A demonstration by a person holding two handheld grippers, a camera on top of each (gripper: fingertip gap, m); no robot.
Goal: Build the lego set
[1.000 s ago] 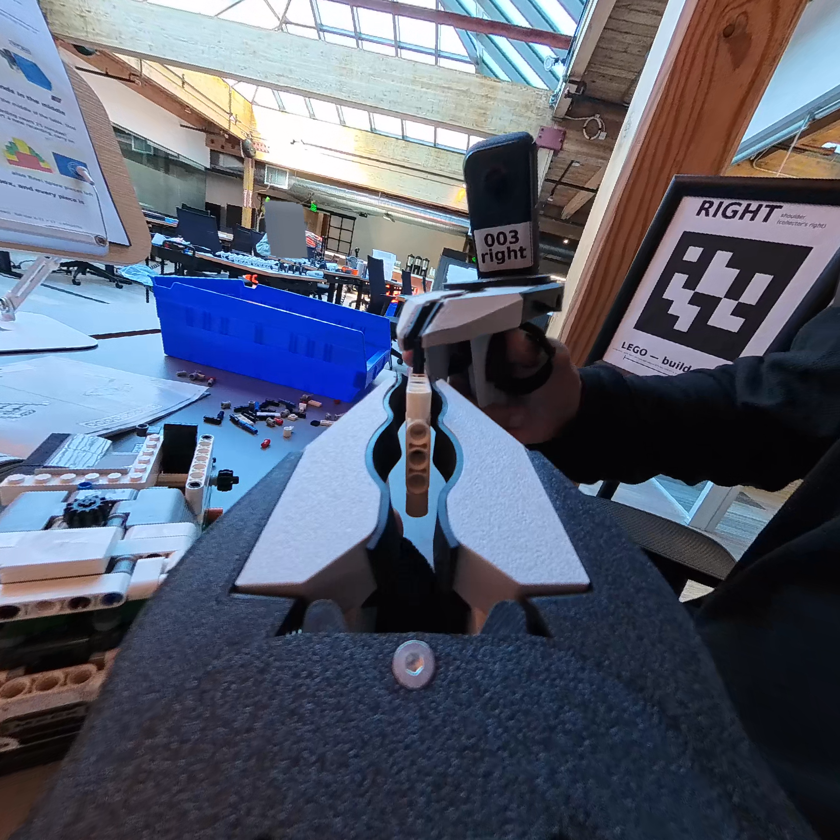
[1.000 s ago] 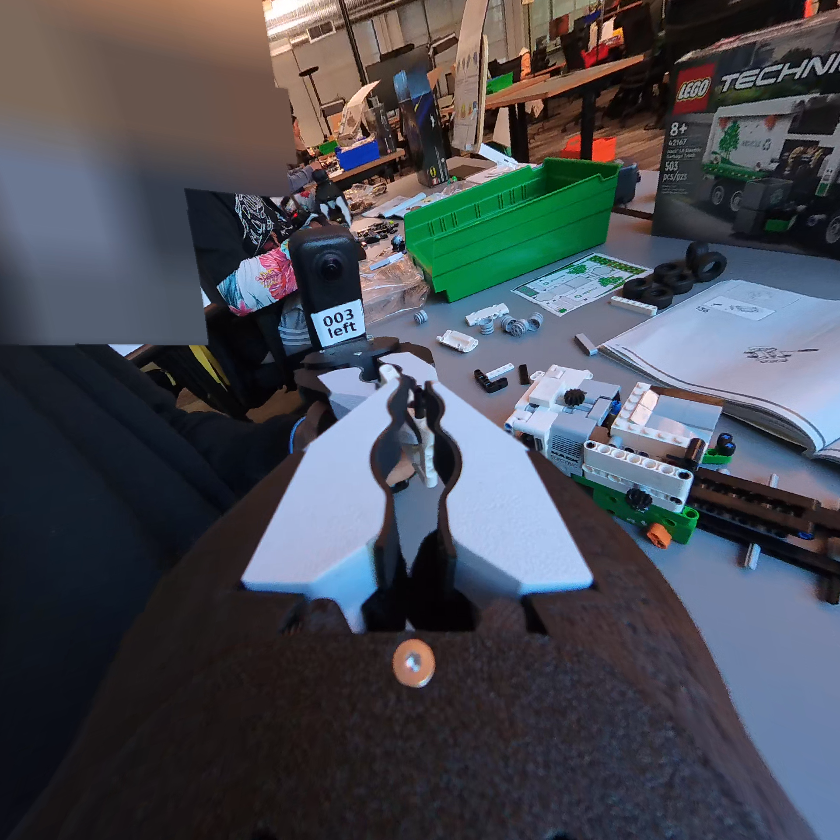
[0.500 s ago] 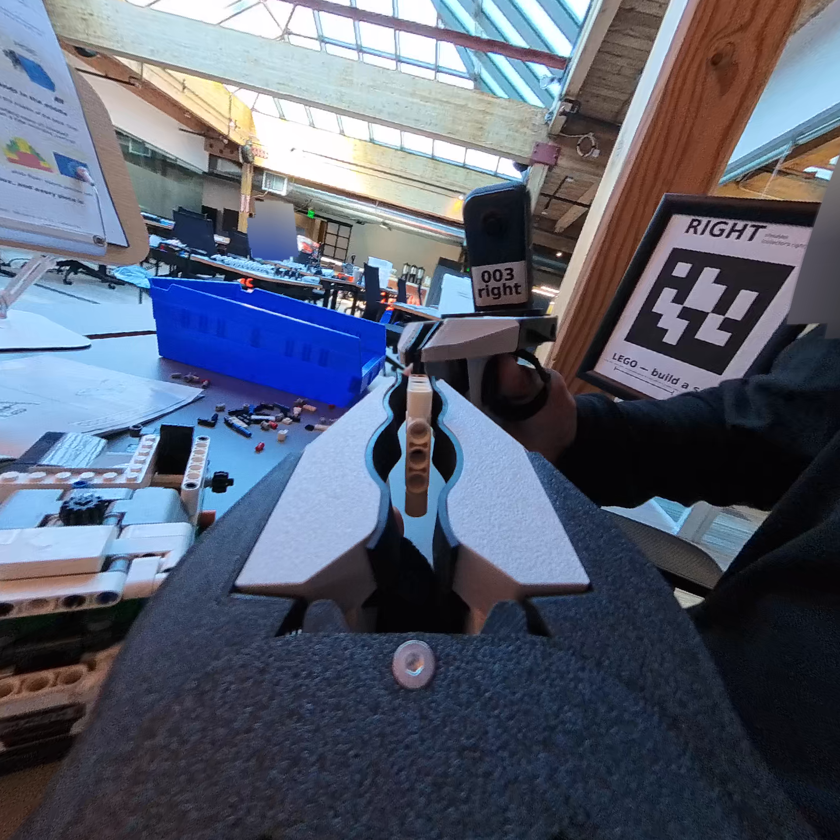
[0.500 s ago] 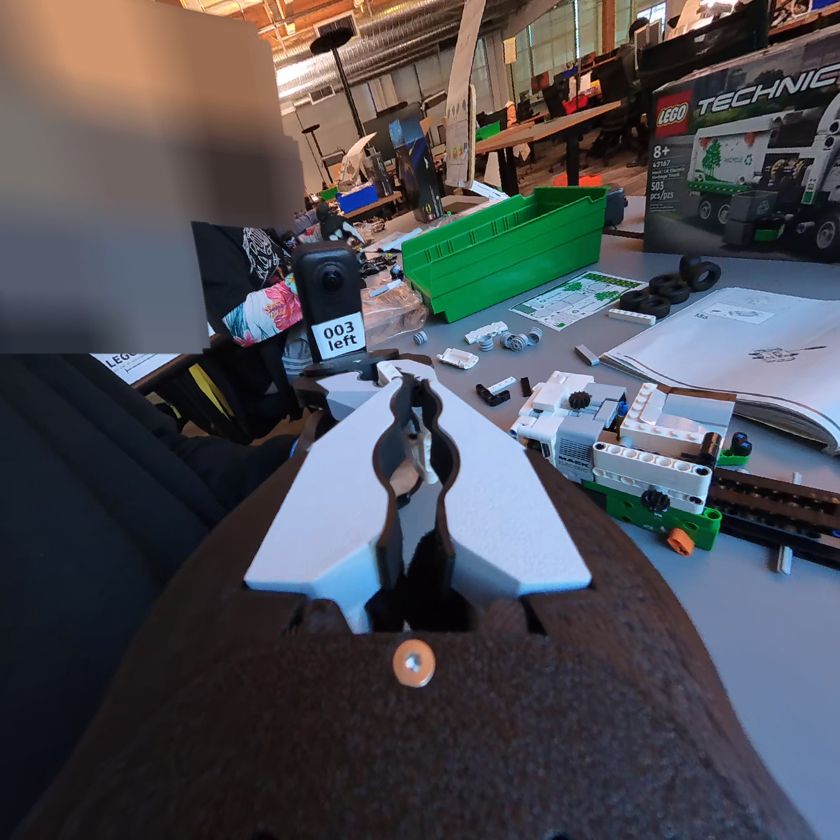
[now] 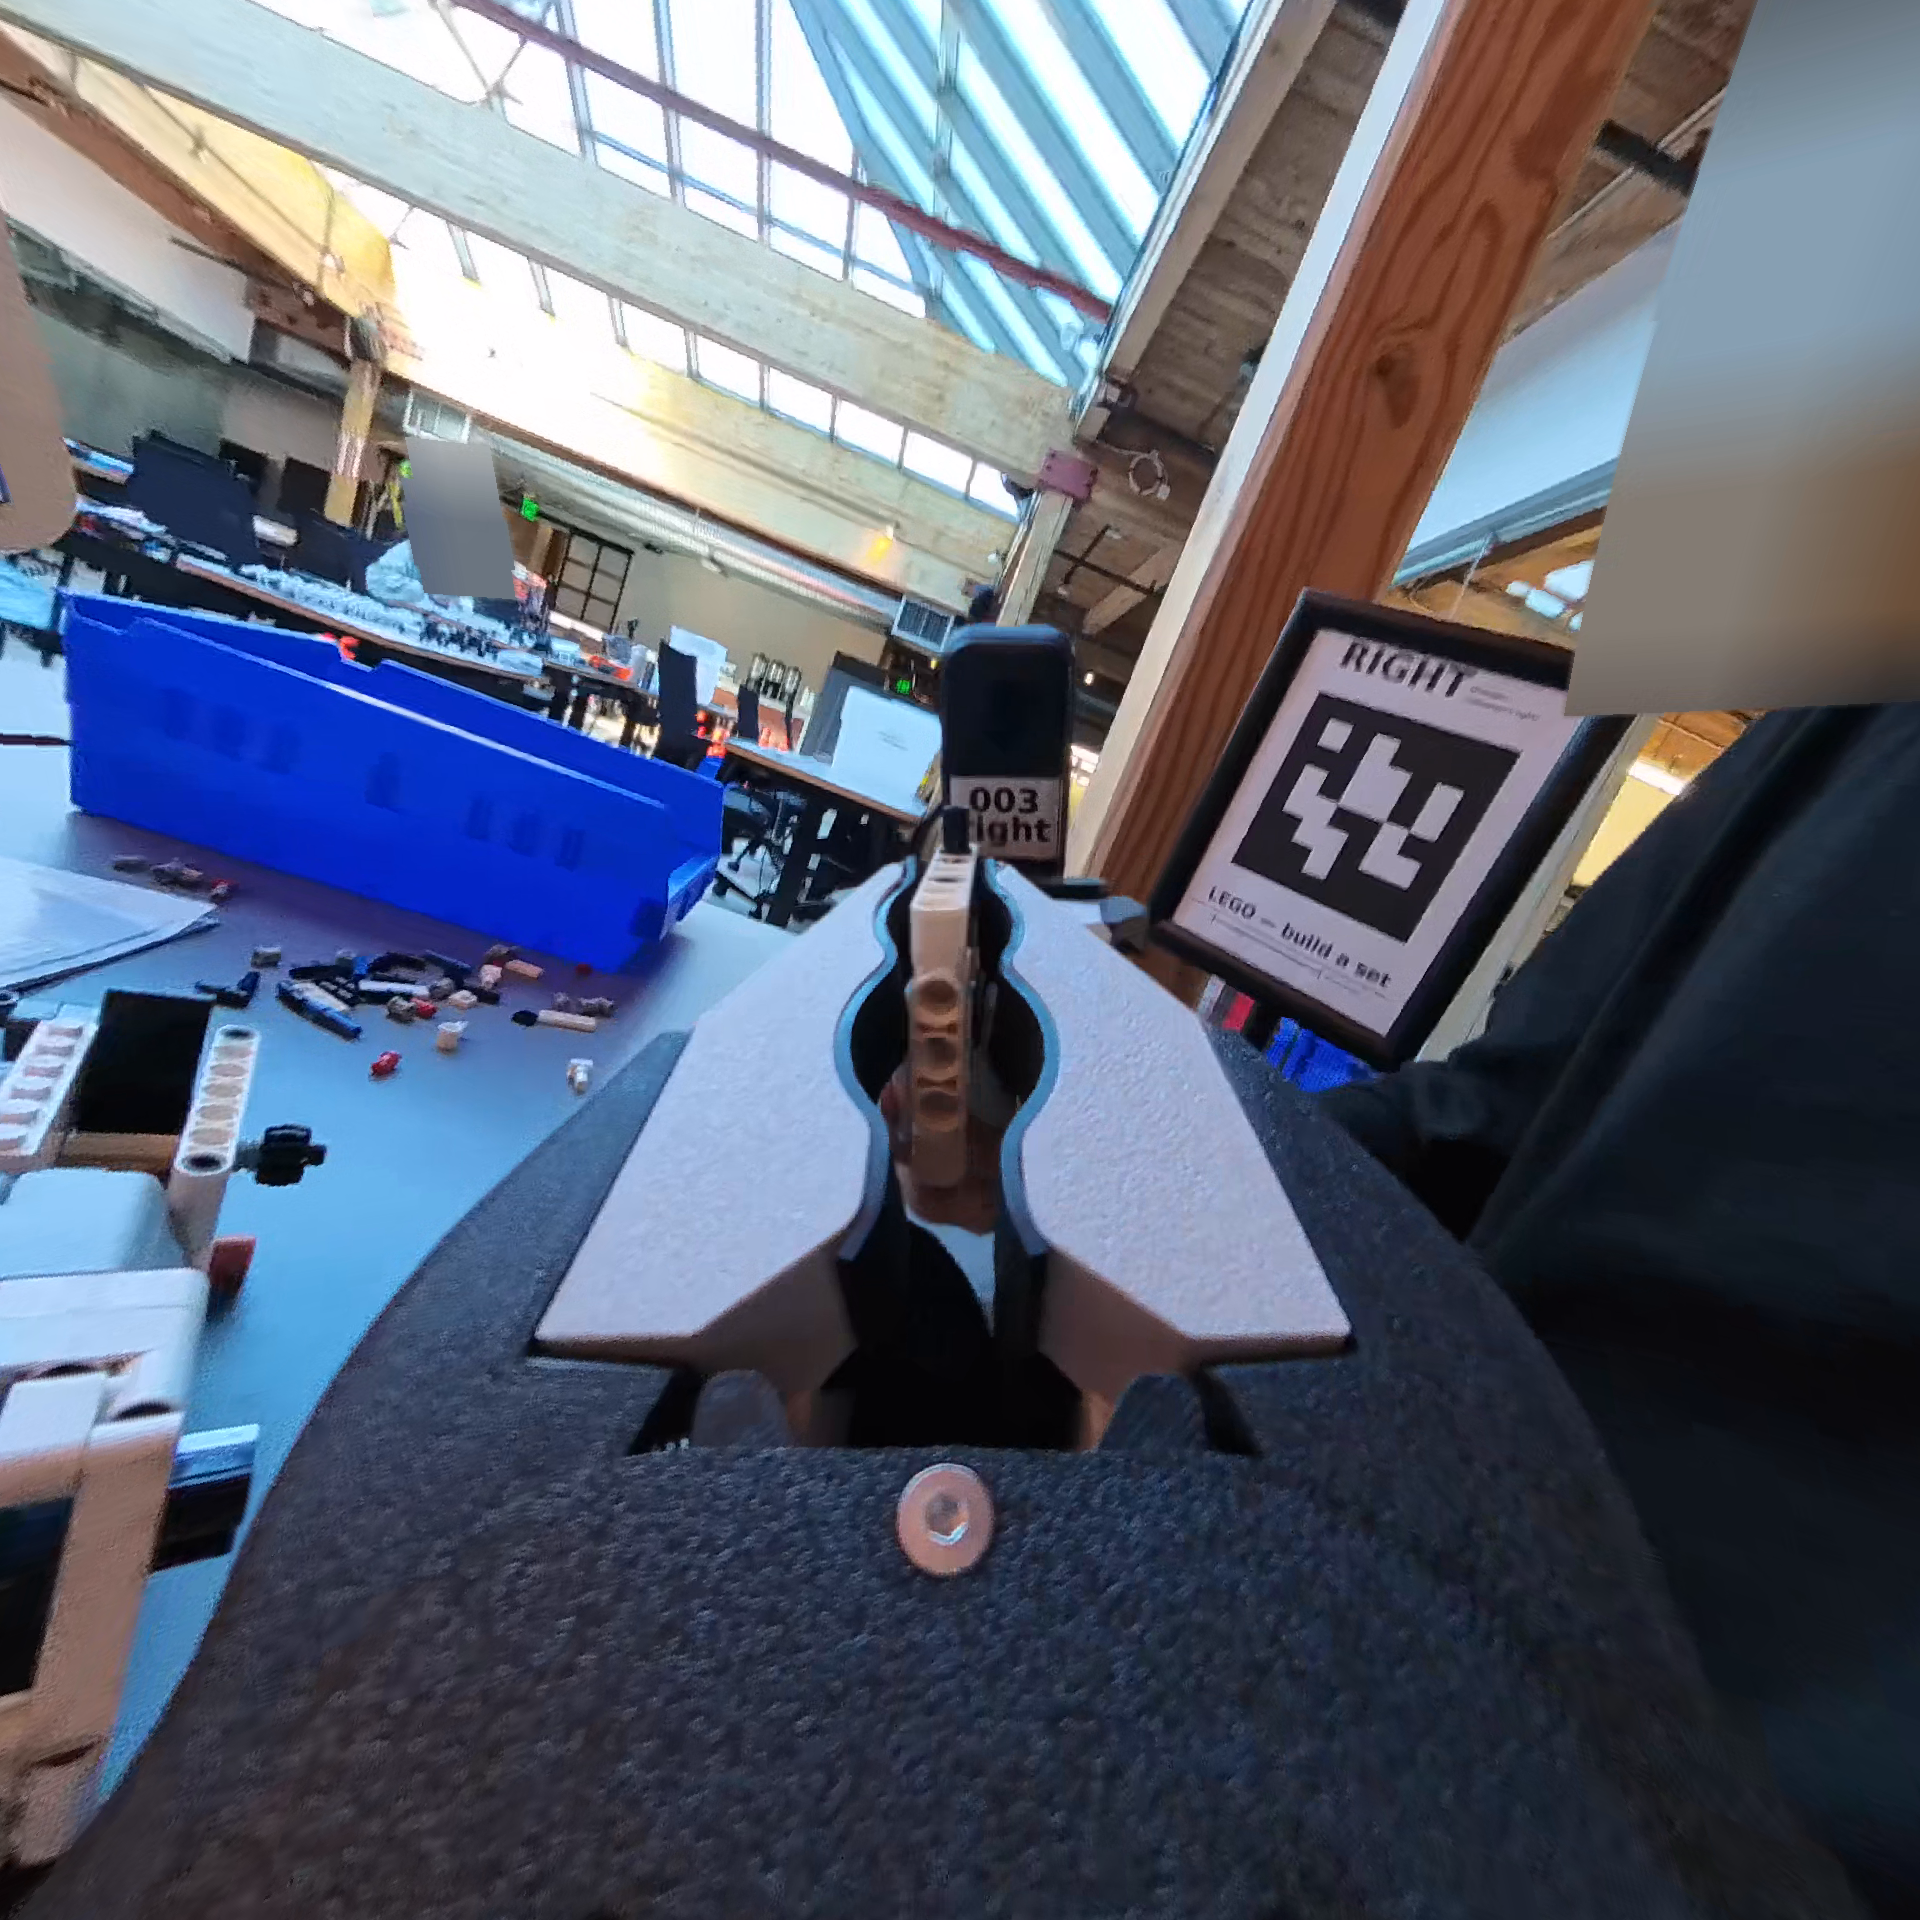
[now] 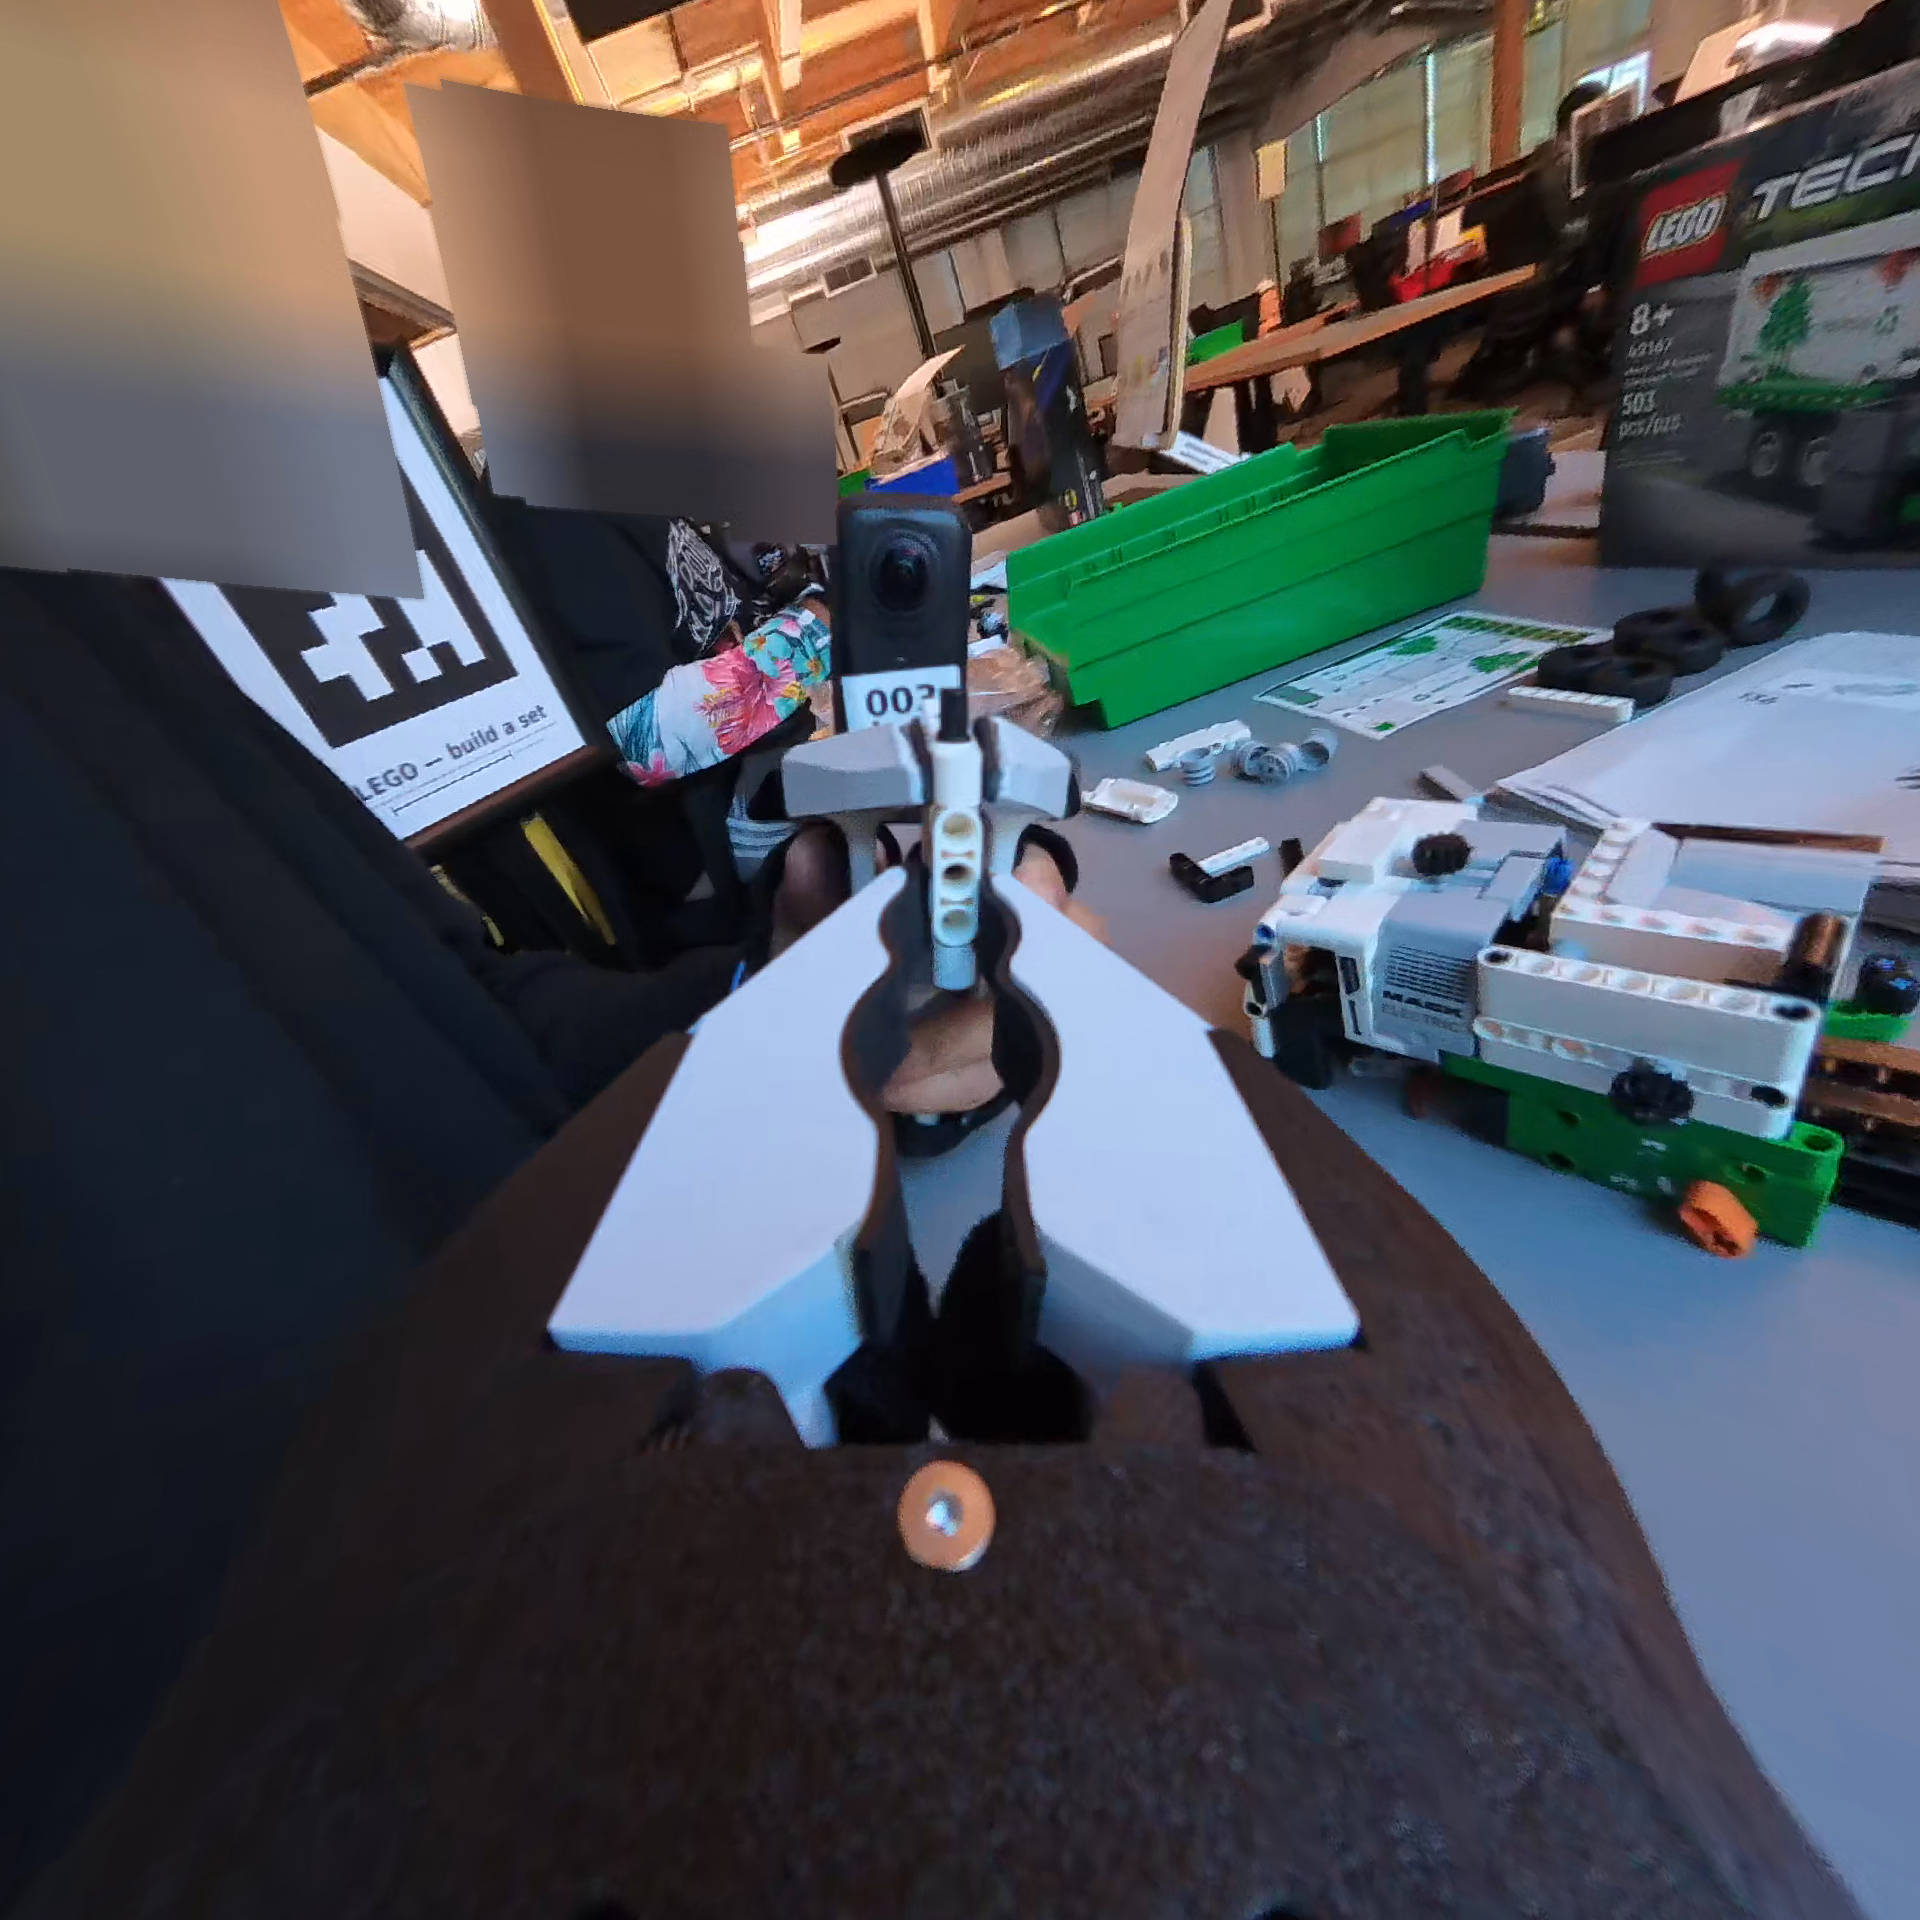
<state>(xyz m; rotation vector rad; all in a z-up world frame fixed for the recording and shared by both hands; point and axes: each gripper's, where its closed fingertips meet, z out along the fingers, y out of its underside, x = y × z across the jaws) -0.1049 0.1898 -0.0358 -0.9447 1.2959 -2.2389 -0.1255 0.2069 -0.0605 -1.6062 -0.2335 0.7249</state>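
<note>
My left gripper (image 5: 940, 894) is shut on a white beam with holes (image 5: 940, 1018), held in the air and pointing forward. A black pin (image 5: 951, 831) sticks out of its far end. My right gripper (image 6: 954, 894) faces the left gripper (image 6: 948, 758) tip to tip. Its jaws are shut on the near end of the same beam (image 6: 956, 883). In the left wrist view only the right gripper's black camera (image 5: 1003, 727) shows past my fingertips. The part-built white, grey and green truck (image 6: 1455, 966) stands on the grey table, to the right of both grippers.
A green bin (image 6: 1247, 561), the set's box (image 6: 1766, 312), tyres (image 6: 1662, 644), an open booklet (image 6: 1714, 758) and loose grey parts (image 6: 1247, 753) lie behind the truck. A blue bin (image 5: 364, 790) and small scattered parts (image 5: 416, 987) are on the table's other side. A framed sign (image 5: 1371, 831) stands by the person's dark sleeve. Left and right tips are no more than a few centimetres apart.
The two grippers have come closer, tip to tip, and both views have tilted up. The beam stays in the left gripper; its end now sits between the right fingertips.
</note>
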